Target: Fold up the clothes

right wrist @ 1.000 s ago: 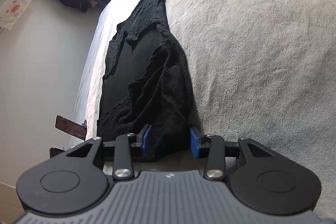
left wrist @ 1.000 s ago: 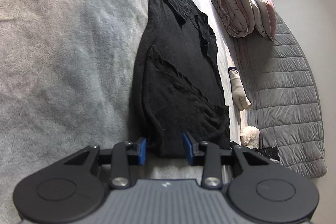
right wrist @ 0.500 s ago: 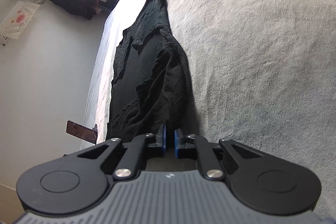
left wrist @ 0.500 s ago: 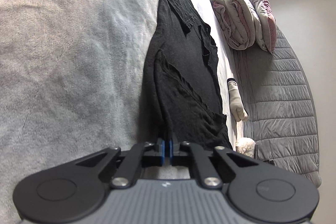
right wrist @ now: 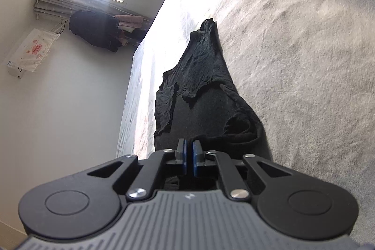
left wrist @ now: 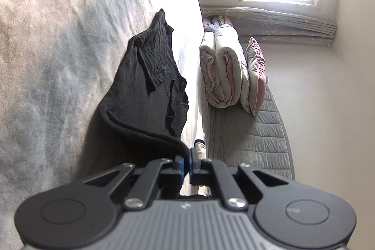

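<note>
Grey bedspread [left wrist: 58, 50]: black garment [left wrist: 145, 90] lying lengthwise. Left gripper [left wrist: 186, 162] clamped on its near hem, lifted. Right gripper [right wrist: 188, 157] closed, apparently pinching the other hem corner.

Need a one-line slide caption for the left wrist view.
Left tool shut on the black garment's hem, lifting it off the grey bed cover.

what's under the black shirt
The black shirt lies on the grey blanket covering the bed; whatever sits beneath its middle is hidden. Its near hem is raised, pinched in the left claw.
</note>
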Demonstrator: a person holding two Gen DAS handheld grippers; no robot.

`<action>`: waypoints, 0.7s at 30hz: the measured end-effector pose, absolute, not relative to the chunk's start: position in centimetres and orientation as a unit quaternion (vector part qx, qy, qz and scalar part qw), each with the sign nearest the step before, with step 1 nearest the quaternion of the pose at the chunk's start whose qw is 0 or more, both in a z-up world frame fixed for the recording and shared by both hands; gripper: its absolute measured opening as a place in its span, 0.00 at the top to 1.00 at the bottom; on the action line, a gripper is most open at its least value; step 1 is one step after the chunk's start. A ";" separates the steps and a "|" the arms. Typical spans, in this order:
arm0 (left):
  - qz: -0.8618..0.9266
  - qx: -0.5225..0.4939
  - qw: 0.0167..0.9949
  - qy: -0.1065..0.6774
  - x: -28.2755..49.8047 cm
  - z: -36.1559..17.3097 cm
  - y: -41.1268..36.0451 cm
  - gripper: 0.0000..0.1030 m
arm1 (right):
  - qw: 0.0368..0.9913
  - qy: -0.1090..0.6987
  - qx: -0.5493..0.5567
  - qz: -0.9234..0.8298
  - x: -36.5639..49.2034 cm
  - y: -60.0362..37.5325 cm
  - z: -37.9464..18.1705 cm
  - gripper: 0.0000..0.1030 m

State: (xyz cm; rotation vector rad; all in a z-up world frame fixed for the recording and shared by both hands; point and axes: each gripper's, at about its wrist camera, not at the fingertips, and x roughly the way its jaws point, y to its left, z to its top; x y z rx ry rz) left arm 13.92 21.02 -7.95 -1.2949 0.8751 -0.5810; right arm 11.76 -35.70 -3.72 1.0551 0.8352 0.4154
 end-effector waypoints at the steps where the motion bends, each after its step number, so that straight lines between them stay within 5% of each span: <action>1: -0.252 -0.581 0.670 0.388 14.6 -7.9 21.0 0.97 | 0.761 0.381 0.489 0.189 12.5 -35.7 -3.7 0.93; 6: -0.225 -0.595 0.658 0.403 17.7 -8.7 20.4 0.97 | 0.781 0.368 0.470 0.182 15.3 -35.5 -3.1 0.93; 7: -0.221 -0.592 0.658 0.409 17.9 -8.8 20.3 0.97 | 0.790 0.375 0.449 0.185 15.4 -35.1 -2.8 0.85; 12: -0.226 -0.591 0.656 0.412 18.0 -9.4 20.3 0.97 | 0.824 0.433 0.304 0.203 15.0 -32.2 -1.3 0.81; 16: -0.230 -0.597 0.652 0.408 18.1 -9.7 20.6 0.97 | 0.850 0.446 0.163 0.230 11.9 -29.0 -0.6 0.50; 21: -0.230 -0.602 0.649 0.404 18.0 -9.9 20.7 0.96 | 0.851 0.450 0.058 0.263 8.7 -26.0 -1.1 0.50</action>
